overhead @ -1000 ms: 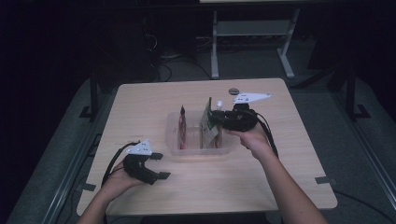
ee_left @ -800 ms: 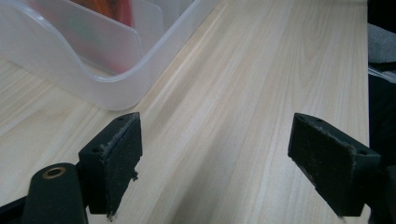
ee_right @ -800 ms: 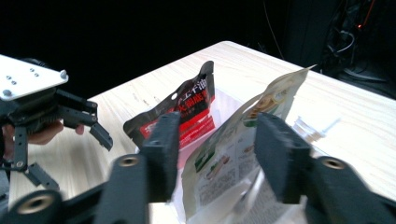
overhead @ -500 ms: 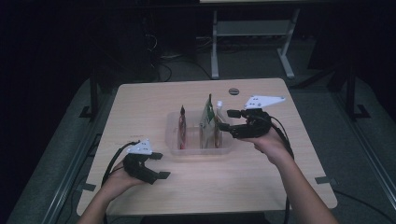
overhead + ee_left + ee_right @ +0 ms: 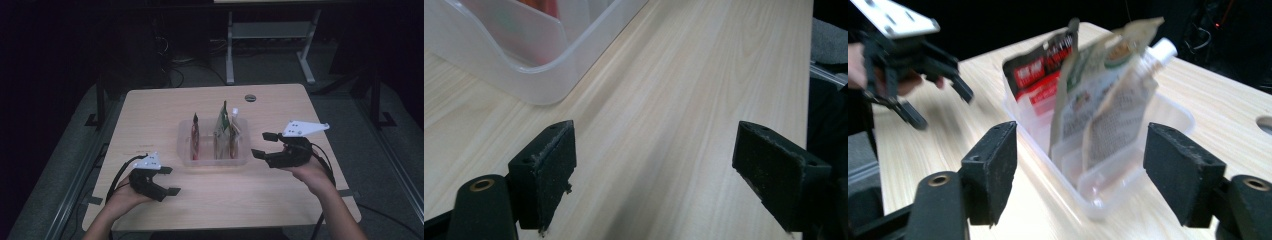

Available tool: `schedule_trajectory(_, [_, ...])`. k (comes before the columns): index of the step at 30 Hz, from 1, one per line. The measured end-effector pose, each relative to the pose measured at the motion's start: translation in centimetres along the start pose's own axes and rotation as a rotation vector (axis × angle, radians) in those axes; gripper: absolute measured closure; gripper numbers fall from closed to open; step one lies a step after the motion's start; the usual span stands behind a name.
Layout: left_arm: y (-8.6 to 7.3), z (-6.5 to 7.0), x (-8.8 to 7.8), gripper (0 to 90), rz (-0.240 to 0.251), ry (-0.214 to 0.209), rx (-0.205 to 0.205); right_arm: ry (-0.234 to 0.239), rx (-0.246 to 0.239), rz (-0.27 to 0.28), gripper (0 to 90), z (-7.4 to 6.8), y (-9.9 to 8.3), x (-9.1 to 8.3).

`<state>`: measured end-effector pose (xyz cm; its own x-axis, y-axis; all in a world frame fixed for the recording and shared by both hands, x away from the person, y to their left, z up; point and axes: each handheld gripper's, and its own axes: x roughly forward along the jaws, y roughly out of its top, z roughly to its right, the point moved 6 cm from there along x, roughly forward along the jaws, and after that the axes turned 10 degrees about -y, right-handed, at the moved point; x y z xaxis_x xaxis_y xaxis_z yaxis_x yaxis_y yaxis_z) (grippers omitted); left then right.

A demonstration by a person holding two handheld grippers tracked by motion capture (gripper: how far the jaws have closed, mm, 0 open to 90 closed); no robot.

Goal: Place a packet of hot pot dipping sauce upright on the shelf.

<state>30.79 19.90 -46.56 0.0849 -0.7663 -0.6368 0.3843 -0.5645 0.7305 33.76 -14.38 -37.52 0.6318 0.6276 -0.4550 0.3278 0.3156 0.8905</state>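
Seemingly three pouches (image 5: 224, 131) stand in one clear bin (image 5: 186, 148); both tongs, left (image 5: 170, 180) and right (image 5: 260, 144), are released, the right just opening

Right hand-held gripper (image 5: 262, 144), jaws just opened and empty, beside the clear bin (image 5: 186, 145) of pouches (image 5: 223, 129).

clear plastic bin (image 5: 214, 159), rectangular, slotted, mid counter. three pouches upright in slots: red-black pouch (image 5: 195, 134) at left; tall green-white pouch (image 5: 221, 125) in middle; spouted pouch (image 5: 235, 131), white cap, just beside it at right.
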Motion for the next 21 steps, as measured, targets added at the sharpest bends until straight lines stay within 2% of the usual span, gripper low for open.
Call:
schedule_trajectory(4, [-0.3, 0.6, -0.7, 17.4, 0.014, 0.011, -0.002, -0.013, -0.006, -0.007, 27.4, 0.1, -1.1, -0.3])
schedule_trajectory(6, [-0.7, 0.8, -1.0, 17.3, 0.020, 0.022, -0.007, -0.015, 0.011, -0.035, 27.1, 0.2, -2.8, -0.7])
schedule_trajectory(7, [-0.7, 0.8, -1.0, 17.4, 0.020, 0.022, -0.007, -0.015, 0.011, -0.035, 27.1, 0.2, -2.8, -0.7])
schedule_trajectory(8, [-1.1, 0.9, -1.2, 17.3, 0.022, 0.027, -0.012, -0.021, 0.018, -0.048, 26.9, 0.4, -3.9, -0.7])
schedule_trajectory(9, [-1.1, 0.9, -1.2, 17.3, 0.022, 0.027, -0.012, -0.021, 0.018, -0.048, 26.9, 0.4, -3.9, -0.7])
schedule_trajectory(10, [-1.5, 1.0, -1.3, 17.3, 0.017, 0.030, -0.017, -0.023, 0.024, -0.062, 26.5, 0.6, -4.9, -0.7])
schedule_trajectory(11, [-1.5, 1.0, -1.3, 17.3, 0.017, 0.030, -0.017, -0.023, 0.024, -0.062, 26.5, 0.6, -4.9, -0.7])
schedule_trajectory(14, [-2.5, 0.9, -1.5, 17.3, 0.007, 0.042, -0.022, -0.021, 0.049, -0.083, 26.5, 0.8, -6.7, -0.9])
schedule_trajectory(15, [-2.5, 0.9, -1.5, 17.3, 0.007, 0.042, -0.022, -0.021, 0.049, -0.083, 26.5, 0.8, -6.7, -0.9])
schedule_trajectory(18, [-3.6, 0.8, -1.7, 17.3, 0.003, 0.050, -0.045, -0.030, 0.050, -0.118, 25.8, 1.1, -8.5, -0.9])
schedule_trajectory(21, [-4.1, 0.7, -1.8, 17.3, -0.005, 0.058, -0.050, -0.040, 0.050, -0.135, 25.8, 1.3, -9.3, -0.9])
